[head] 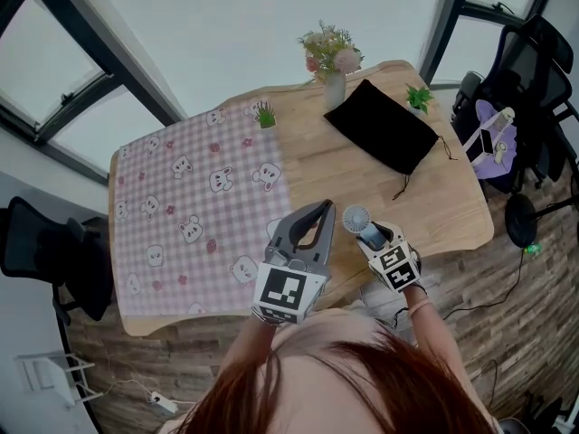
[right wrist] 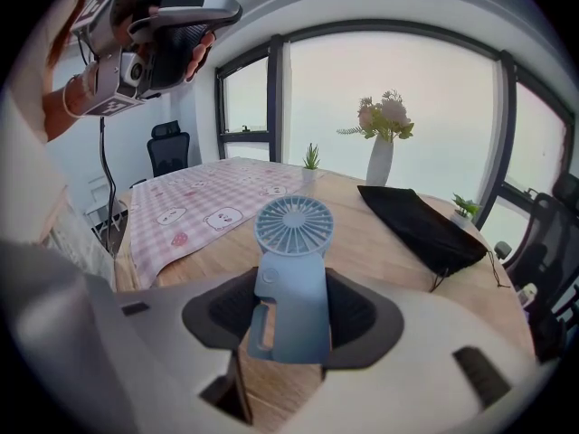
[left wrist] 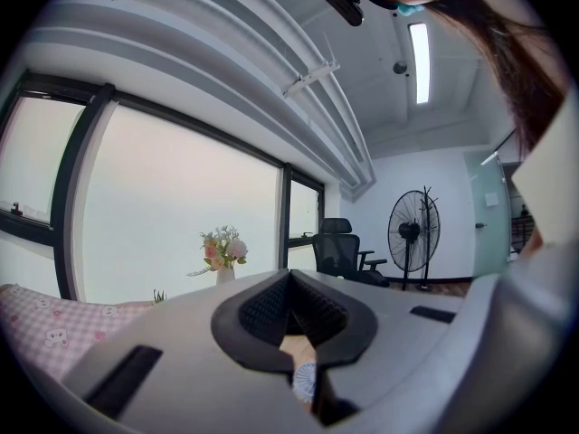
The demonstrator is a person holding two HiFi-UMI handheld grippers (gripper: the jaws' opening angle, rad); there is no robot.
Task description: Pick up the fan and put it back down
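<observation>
A white ceramic vase (head: 334, 89) stands at the far edge of a wooden table (head: 443, 197) and holds one bunch of pink and white flowers (head: 330, 51). Two small pots each hold a spiky green plant: one (head: 265, 115) at the far edge of the cloth, the other (head: 418, 99) at the far right corner. One black fabric drawstring pouch (head: 382, 127) lies flat on the bare wood; whether it holds anything cannot be told.

There is one fan (right wrist: 291, 278), small, handheld, pale blue plastic, with a round slatted grille above a flat body. The right gripper (right wrist: 291, 322) pinches its body between dark ribbed pads, grille pointing away from the person, over the bare wood near the table's front edge.

The left gripper (left wrist: 289, 283) hangs just beside it on the left, its jaws pressed together at the tips with nothing held.

One pink checked tablecloth (head: 181, 179), printed with white bears, covers the table's left half.
</observation>
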